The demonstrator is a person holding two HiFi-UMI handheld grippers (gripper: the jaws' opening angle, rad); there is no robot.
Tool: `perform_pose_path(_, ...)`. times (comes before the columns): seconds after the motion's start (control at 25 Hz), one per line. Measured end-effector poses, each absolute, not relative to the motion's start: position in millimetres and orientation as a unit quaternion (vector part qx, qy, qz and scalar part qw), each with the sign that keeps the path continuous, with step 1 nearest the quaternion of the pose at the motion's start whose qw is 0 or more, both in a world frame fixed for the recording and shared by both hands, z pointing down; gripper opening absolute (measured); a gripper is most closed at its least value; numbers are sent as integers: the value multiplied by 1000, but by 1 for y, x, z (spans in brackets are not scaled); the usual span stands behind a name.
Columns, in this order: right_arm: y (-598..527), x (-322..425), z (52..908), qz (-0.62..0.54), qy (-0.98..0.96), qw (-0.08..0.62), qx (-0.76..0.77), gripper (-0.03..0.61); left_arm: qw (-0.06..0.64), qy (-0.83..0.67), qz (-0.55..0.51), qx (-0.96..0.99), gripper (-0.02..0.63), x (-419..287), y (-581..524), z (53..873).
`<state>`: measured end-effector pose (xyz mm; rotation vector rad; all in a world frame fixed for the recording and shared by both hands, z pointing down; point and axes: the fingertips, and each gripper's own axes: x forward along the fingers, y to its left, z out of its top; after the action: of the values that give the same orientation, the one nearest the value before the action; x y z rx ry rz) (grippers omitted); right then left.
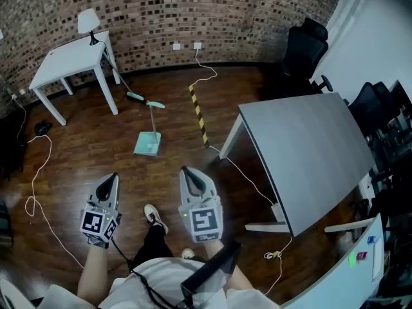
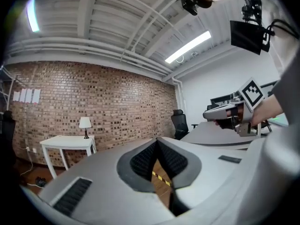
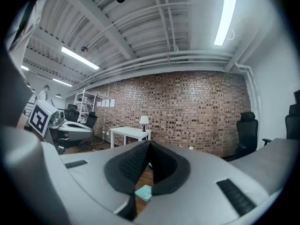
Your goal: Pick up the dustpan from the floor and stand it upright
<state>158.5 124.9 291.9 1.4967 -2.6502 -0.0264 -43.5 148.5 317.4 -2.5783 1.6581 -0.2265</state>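
The teal dustpan (image 1: 147, 144) lies flat on the wooden floor, its thin handle (image 1: 153, 116) running away toward a small teal brush (image 1: 136, 96). Both grippers are held level, well short of it and touching nothing. My left gripper (image 1: 113, 176) is below and left of the pan, its jaws together at the tips with nothing between them (image 2: 157, 142). My right gripper (image 1: 185, 170) is below and right of the pan, also shut and empty (image 3: 149, 145). In the right gripper view a corner of the dustpan (image 3: 144, 191) shows below the jaws.
A yellow-and-black strip (image 1: 199, 116) lies on the floor to the right of the pan. A white table (image 1: 71, 60) with a lamp (image 1: 88, 23) stands far left. A large grey table (image 1: 309, 153) fills the right, with office chairs (image 1: 302, 50) behind. Cables (image 1: 38, 172) trail at left. My shoe (image 1: 153, 216) is between the grippers.
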Motion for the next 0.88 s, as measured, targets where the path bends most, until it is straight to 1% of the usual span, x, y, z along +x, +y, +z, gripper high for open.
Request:
perform_pose_path(0.16,193,203,307,12,-870,66,489,-20,10,531,-89,-843,0,8,233,336)
perform_pose_path(0.32,242,233,299,34,-862,66,502,-20,-9,529,-89,-844,0,29,287,329)
perform_pose_path(0.48,267,246,286,34,-855,52,514,-20,1,537,-86,-839,0,27,307,313)
perform_pose_path(0.68,287,238,283,29,-854,41,517,-21,12,552,-87,-829,0,7,320,302)
perform_pose_path(0.88,298,204,284,25,-863,65,501,-22,18,559,-89,-824,0,-18,328,300)
